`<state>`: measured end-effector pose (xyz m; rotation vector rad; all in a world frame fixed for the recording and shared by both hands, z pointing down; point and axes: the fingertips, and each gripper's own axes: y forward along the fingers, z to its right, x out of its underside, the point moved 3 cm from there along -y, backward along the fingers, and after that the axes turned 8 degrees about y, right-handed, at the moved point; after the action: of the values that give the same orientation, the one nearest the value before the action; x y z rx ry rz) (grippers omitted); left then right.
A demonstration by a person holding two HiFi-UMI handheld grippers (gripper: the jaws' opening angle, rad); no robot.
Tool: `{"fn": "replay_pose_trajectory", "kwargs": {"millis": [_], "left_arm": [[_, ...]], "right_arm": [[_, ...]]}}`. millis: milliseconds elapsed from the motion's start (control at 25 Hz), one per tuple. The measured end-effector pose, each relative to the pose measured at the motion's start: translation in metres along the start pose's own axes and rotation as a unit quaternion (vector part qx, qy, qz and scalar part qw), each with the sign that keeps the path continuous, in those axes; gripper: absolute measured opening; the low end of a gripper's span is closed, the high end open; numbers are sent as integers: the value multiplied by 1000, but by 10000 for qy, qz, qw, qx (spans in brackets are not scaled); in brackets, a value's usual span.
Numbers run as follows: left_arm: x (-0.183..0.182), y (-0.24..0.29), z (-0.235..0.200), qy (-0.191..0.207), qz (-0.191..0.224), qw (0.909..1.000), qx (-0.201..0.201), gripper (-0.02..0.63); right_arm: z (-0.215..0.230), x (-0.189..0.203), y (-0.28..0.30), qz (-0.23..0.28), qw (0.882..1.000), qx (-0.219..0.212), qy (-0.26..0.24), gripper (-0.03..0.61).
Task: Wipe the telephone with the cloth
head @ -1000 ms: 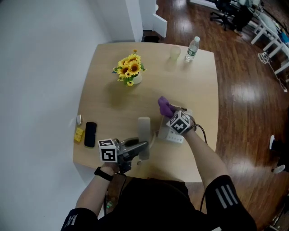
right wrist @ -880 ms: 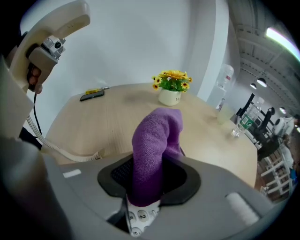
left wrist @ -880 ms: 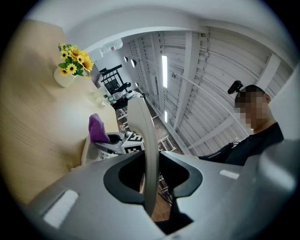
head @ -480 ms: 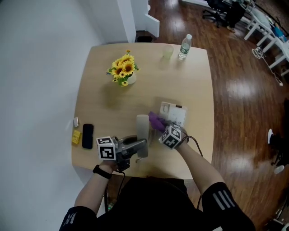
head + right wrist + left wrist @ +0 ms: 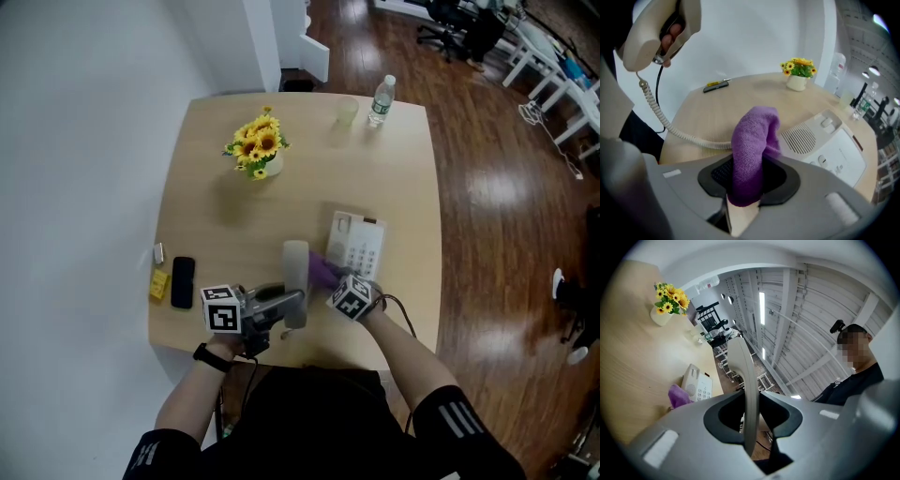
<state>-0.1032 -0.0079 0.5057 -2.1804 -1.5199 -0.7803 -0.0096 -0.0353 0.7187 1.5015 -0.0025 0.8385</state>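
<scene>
Your right gripper, clamped on the purple cloth, has slid off the telephone base on the table toward the handset. Your left gripper pinches that aloft. Handset wipe next, probably; contact's unclear.

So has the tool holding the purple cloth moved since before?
Yes. The right tool with the purple cloth has come back toward the person, from the far end of the telephone base to its near end.
</scene>
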Motion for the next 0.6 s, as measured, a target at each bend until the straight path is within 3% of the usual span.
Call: {"fn": "replay_pose_trajectory", "kwargs": {"millis": [120,240,400,600], "left_arm": [[2,2,3,58,-74,10000,-28,91],[3,4,2,87,-67,9999,17,91],[5,8,-9,71,-72,9999,-107,91],[7,26,-45,-32,-183,9993,-337,91]], "right_arm": [[-1,5,-4,-7,9977,-252,623,130],[-11,13,-11,-63,9948,-567,846,130],[-19,19,-39,643,9889,-583,1206,130],[-11,36,-104,1429,9695,-249,1975,130]]}}
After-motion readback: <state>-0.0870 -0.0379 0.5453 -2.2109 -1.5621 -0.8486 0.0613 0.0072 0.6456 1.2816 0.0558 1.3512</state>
